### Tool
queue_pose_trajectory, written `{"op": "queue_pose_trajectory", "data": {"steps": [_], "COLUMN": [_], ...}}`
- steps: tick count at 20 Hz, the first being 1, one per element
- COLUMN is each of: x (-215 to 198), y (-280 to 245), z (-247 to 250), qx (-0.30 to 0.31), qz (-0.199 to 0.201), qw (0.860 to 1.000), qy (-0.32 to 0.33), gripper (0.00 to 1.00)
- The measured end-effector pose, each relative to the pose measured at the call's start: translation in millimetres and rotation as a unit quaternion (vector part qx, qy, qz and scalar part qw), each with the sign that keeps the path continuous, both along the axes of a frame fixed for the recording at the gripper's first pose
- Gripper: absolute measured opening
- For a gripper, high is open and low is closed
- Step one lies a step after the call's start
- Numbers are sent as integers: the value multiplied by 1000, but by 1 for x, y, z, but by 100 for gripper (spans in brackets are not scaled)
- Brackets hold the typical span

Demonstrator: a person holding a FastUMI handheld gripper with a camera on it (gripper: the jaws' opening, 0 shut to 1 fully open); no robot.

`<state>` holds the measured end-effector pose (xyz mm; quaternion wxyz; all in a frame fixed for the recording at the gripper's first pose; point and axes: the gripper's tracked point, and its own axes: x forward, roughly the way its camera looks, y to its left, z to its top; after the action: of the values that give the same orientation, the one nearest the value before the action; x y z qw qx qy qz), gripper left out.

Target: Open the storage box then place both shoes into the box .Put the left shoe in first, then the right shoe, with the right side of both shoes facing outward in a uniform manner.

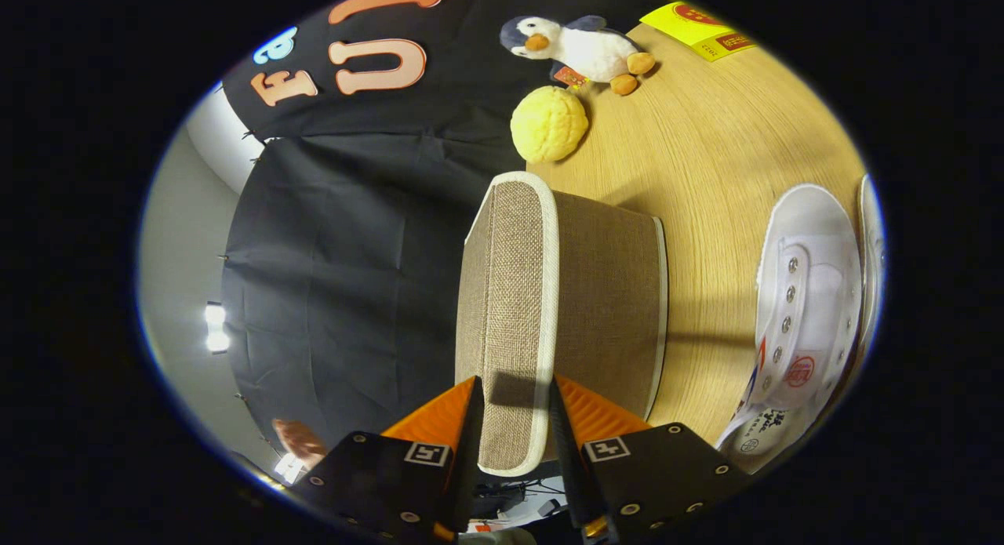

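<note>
The hand-held gripper (514, 419) is clamping the lid (508, 294) of the brown woven-fabric storage box with white piping (608, 310): both fingers are pressing on the lid's near edge, one on each face, and the lid is standing between them, reaching away ahead of them. The box body is lying just beyond the right finger, resting on the light wooden tabletop (706, 161).

The hold is sitting only on the rim of the lid, so the soft fabric may be slipping out if the gripper is swung fast, and the lid would then flop back shut. Pulling too hard could instead be dragging or tipping the light box, since nothing seems to be bracing it.

The white canvas high-top shoe with metal eyelets (808, 294) is lying well off to the right of the fingers, with a second shoe's edge (871, 247) just past it; a sliding box could be knocking them out of line. The yellow knitted ball (549, 124) and the plush penguin (580, 49) are sitting far ahead, beyond the box.
</note>
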<state>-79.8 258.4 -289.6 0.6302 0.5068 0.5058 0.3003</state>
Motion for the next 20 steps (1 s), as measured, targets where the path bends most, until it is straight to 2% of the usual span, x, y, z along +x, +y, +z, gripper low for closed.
{"op": "queue_pose_trajectory", "data": {"steps": [5,9,17,19,20], "x": [2,8,12,19,23], "y": [2,-2,13,16,15], "z": [5,27,-1,12,16], "qx": [40,98,29,41,39], "qz": [-31,-57,-52,-65,-68], "qw": [999,993,998,997,997], "qy": [10,7,27,26,25], "gripper": [31,28,27,9,5]}}
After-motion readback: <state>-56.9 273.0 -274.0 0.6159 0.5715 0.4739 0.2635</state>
